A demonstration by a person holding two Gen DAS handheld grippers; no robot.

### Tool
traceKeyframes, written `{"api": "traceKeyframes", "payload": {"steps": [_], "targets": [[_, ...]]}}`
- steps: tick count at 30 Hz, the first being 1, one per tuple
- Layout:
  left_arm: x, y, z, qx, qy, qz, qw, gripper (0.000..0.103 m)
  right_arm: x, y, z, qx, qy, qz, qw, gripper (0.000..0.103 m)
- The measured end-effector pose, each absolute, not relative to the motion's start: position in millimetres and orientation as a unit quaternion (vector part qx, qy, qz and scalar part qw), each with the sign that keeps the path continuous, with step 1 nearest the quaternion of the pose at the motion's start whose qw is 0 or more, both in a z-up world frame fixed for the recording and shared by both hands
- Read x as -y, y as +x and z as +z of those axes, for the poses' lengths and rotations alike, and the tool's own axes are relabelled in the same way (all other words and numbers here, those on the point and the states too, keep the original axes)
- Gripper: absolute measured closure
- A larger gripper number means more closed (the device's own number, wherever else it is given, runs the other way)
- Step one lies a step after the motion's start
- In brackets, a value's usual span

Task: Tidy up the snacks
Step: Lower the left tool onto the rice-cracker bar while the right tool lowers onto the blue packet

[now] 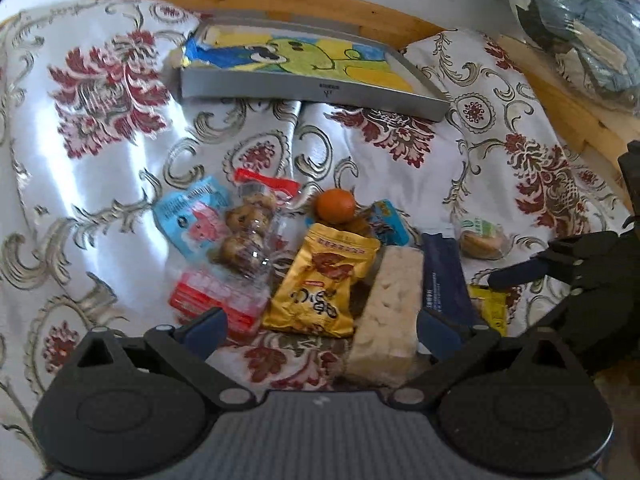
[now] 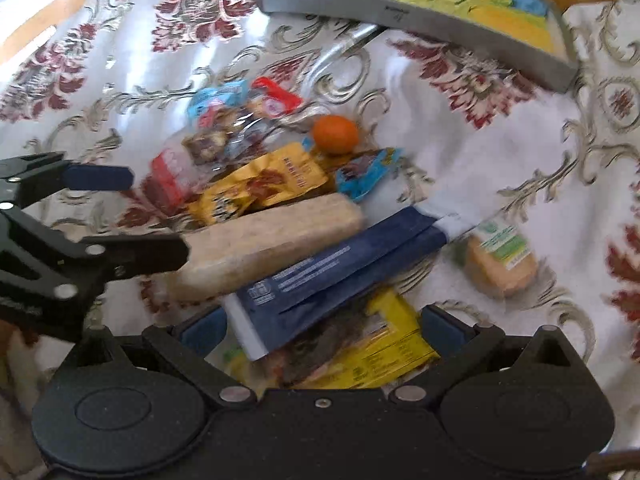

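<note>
Right gripper (image 2: 320, 330) spread over yellow packet (image 2: 384, 344); left gripper (image 1: 320, 326) spread, empty; grey tray (image 1: 312, 90) at twelve o'clock, presumably the destination.

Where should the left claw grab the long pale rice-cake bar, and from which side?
Probably the near end of the rice-cake bar, across its narrow width, from above. It lies flat, lengthwise toward the open left claw, with the gold snack bag and navy packet crowding its long sides.
</note>
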State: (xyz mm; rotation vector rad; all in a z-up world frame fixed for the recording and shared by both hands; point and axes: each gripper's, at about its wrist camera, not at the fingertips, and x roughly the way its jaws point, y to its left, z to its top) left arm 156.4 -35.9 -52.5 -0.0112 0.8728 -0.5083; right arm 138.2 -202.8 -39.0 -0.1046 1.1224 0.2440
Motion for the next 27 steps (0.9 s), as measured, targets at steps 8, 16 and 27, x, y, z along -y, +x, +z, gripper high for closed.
{"api": "traceKeyframes", "payload": {"steps": [8,16,27], "targets": [[39,159,-55,-0.418,-0.011,-0.256,0.871,0.002,233,143,-34,-0.523,-0.025,0.021,0.852,0.001],[57,153,-54,-0.399,0.039,-0.284,0.871,0.004,264,147,-25,-0.498,0.069,-0.003,0.865,0.001],[72,160,-62,-0.398,0.051,-0.325,0.856,0.035,262,165,-33,-0.476,0.092,0.009,0.874,0.015]]}}
